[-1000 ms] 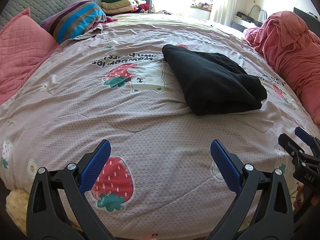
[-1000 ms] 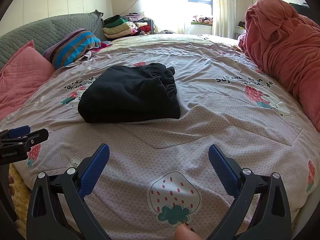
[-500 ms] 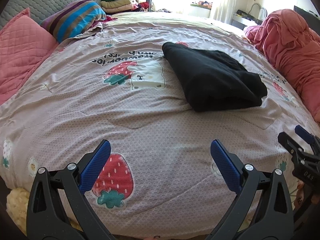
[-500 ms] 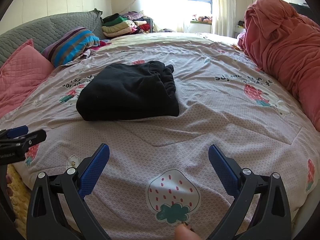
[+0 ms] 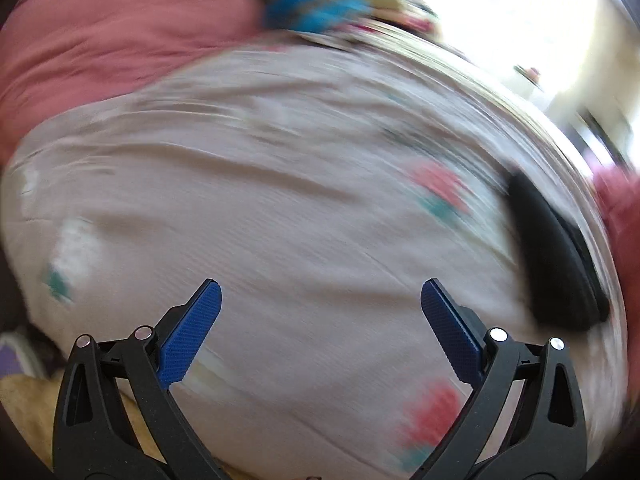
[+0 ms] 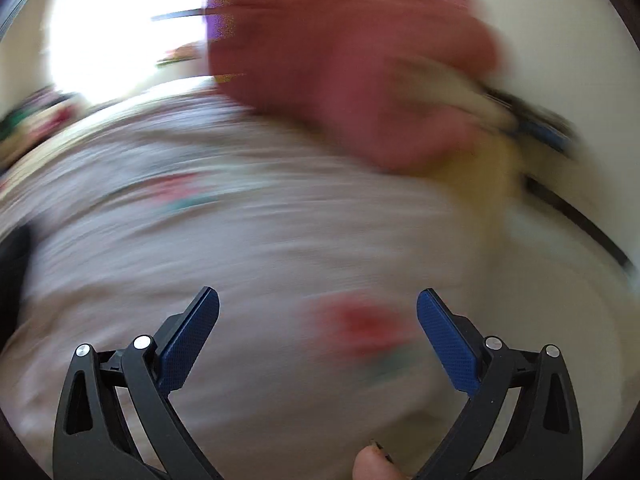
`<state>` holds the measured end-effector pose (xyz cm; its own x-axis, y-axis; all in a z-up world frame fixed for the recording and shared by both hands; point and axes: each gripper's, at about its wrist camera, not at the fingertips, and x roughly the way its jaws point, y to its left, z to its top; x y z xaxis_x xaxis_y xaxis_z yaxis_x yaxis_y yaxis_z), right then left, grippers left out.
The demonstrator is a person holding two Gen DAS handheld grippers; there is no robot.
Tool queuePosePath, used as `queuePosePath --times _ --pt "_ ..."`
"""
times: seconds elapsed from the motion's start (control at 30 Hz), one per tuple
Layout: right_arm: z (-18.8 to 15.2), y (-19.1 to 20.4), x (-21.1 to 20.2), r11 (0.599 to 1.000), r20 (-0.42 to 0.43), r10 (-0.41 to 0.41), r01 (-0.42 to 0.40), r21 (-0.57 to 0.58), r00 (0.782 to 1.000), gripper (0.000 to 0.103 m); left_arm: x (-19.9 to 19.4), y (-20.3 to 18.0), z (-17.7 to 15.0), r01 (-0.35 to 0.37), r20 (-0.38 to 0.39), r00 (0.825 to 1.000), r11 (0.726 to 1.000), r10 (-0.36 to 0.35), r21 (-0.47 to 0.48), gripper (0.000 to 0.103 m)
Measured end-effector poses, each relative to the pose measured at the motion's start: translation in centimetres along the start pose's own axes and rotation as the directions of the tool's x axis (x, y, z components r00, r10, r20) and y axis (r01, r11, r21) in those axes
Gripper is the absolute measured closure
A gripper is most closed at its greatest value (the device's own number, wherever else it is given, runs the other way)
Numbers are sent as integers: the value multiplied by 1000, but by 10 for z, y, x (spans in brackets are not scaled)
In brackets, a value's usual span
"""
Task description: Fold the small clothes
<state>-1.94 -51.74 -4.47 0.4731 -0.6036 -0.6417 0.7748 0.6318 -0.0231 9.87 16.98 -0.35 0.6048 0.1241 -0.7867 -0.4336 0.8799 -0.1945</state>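
Black garment (image 5: 556, 256) sits folded at my left tool's (image 5: 320, 320) three o'clock; with both tools spread empty, blurred swinging risks snagging it.

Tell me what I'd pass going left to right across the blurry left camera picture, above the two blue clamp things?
Pink pillow → striped blue pillow → strawberry print on the bedspread → folded black garment → bit of red blanket at the right edge.
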Motion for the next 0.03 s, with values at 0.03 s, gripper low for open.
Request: queuePosePath --times 0.03 --pt "8 -41 20 988 -26 -127 129 85 992 5 6 22 17 -56 17 998 997 57 -62 9"
